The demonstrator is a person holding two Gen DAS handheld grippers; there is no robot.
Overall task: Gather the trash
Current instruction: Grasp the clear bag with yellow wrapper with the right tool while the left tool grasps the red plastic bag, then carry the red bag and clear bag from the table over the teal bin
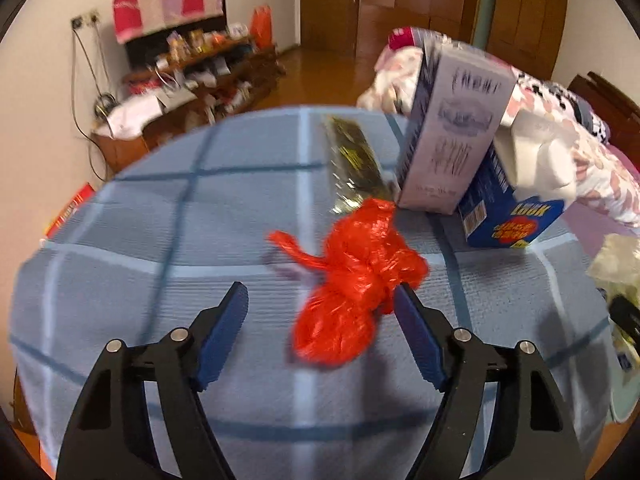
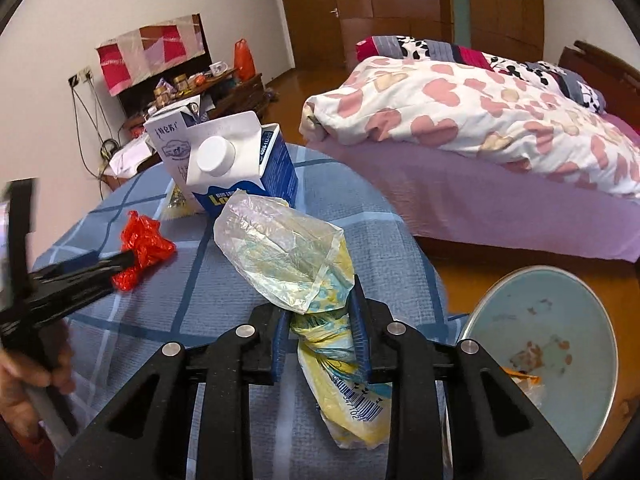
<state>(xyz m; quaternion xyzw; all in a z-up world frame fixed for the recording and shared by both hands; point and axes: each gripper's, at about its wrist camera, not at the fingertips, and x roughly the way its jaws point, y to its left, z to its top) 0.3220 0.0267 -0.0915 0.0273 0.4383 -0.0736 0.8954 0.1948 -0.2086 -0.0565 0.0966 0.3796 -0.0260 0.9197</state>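
In the left wrist view, the left hand-held gripper (image 1: 320,308) stands open over the blue-checked bench (image 1: 120,280), and the crumpled red plastic bag (image 1: 356,276) lies between its spread fingers, nearer the right-hand one; the picture is blurred, so whether that pad already touches the plastic cannot be told. The bag lies just in front of the white milk carton (image 1: 452,132), with a shiny foil wrapper (image 1: 354,162) beside that carton. The bag looks feather-light, soft and springy, so it should crush flat under the pads; its bunched knotted middle seems the surest place to pinch, as loose film may slip. In the right wrist view, the right hand-held gripper (image 2: 320,328) is closed on a clear and yellow plastic wrapper (image 2: 304,280), pinched at its gathered waist, in front of the blue carton (image 2: 248,172) that stands against the white one. This wrapper looks limp and slick, its free end flopping forward. A round bin (image 2: 600,320) with scraps inside waits to the right of it.
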